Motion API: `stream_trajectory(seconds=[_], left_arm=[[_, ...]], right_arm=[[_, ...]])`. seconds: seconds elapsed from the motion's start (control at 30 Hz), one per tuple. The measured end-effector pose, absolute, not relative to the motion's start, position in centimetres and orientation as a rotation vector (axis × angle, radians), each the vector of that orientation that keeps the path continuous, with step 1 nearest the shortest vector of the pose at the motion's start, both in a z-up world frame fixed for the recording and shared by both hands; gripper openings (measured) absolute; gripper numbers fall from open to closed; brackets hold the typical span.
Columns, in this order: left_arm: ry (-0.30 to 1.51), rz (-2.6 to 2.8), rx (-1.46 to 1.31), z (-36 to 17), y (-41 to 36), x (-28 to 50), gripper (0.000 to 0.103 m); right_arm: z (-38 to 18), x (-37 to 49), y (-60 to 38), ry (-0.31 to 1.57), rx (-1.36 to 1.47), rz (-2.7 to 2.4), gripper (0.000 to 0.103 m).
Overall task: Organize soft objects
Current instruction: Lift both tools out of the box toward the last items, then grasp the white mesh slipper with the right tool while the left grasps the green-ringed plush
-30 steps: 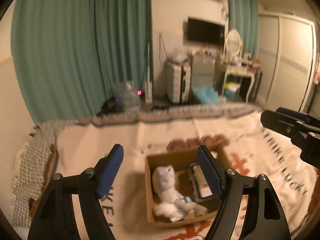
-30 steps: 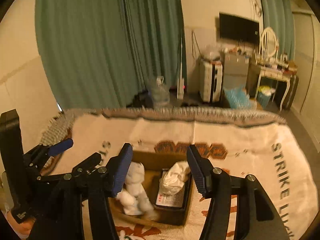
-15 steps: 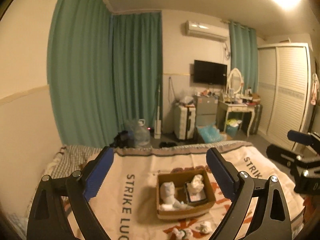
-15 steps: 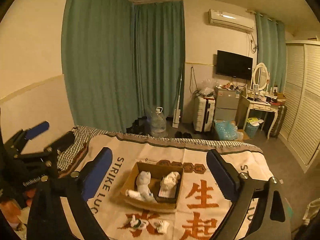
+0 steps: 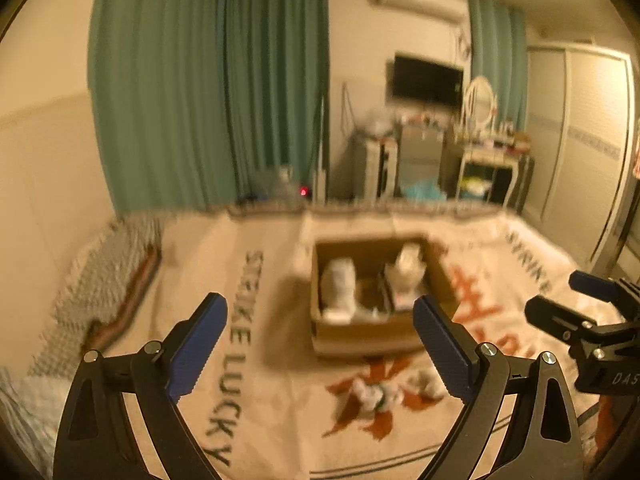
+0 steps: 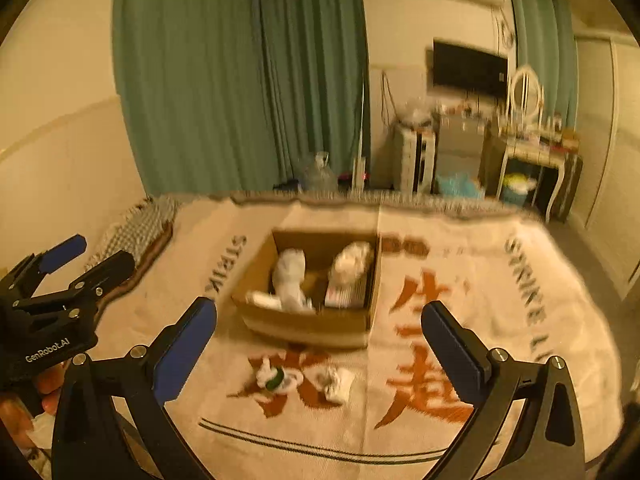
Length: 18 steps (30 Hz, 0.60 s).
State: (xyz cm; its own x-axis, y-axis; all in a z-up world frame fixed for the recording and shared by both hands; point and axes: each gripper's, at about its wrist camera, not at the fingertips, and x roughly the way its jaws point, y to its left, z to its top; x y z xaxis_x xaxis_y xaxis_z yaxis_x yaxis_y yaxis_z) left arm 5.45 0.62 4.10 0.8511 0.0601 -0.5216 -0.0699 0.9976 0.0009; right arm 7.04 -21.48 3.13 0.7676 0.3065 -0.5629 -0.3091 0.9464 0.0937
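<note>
A cardboard box (image 5: pixel 360 332) (image 6: pixel 308 326) sits on the cream blanket (image 5: pixel 280 420) (image 6: pixel 460 272). It holds two white soft bundles (image 5: pixel 338 286) (image 6: pixel 290 276). In front of the box lie a white soft item with a green band (image 6: pixel 276 378) (image 5: pixel 376 394) and a small white wad (image 6: pixel 334 384) (image 5: pixel 426 380). My left gripper (image 5: pixel 320 344) is open and empty above the blanket, short of the box. My right gripper (image 6: pixel 320 344) is open and empty over the loose items. Each gripper shows at the edge of the other's view.
The blanket covers a bed with a checked throw (image 6: pixel 132 232) at its left edge. Green curtains (image 6: pixel 240 80), a water jug (image 6: pixel 318 176), a suitcase (image 6: pixel 414 160) and a dressing table (image 6: pixel 532 160) stand beyond the bed's far edge.
Both grippers have swung from close over the box up to a high view and now come back down toward the blanket. Both stay open and empty.
</note>
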Motion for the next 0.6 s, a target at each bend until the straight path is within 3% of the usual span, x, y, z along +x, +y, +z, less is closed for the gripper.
stream_trajectory(seconds=[0.33, 0.53, 0.6], left_arm=[[0.757, 0.076, -0.069, -7.0, 0.1, 10.0, 0.095], [0.843, 0.070, -0.062, -11.0, -0.4, 11.3, 0.095], [0.870, 0.060, -0.072, -12.0, -0.6, 11.6, 0.095]], right_arm=[[-10.5, 13.4, -21.3, 0.833, -0.041, 0.269, 0.099], [-15.2, 15.2, -20.8, 0.946, -0.007, 0.272, 0.080], [-16.3, 15.5, -20.5, 0.974, 0.001, 0.285, 0.066]])
